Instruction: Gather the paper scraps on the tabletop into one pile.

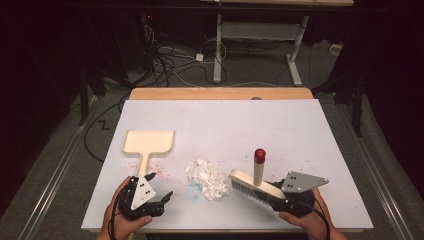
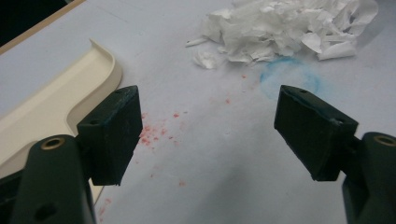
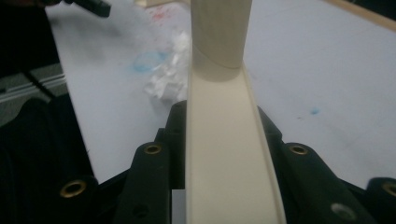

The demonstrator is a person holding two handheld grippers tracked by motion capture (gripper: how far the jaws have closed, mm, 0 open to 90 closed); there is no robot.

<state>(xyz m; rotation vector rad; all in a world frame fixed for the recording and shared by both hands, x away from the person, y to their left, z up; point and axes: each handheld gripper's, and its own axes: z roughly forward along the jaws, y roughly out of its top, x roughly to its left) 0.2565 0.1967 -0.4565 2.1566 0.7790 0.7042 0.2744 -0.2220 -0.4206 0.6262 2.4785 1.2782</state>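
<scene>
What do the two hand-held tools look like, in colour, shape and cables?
Both are black. The left tool has two blocky, matte black pads on arms with brass-coloured screw inserts. The right tool has the same brass inserts. Each carries a grey three-cornered plate with small dark holes on top, and a black cable trails from it.
</scene>
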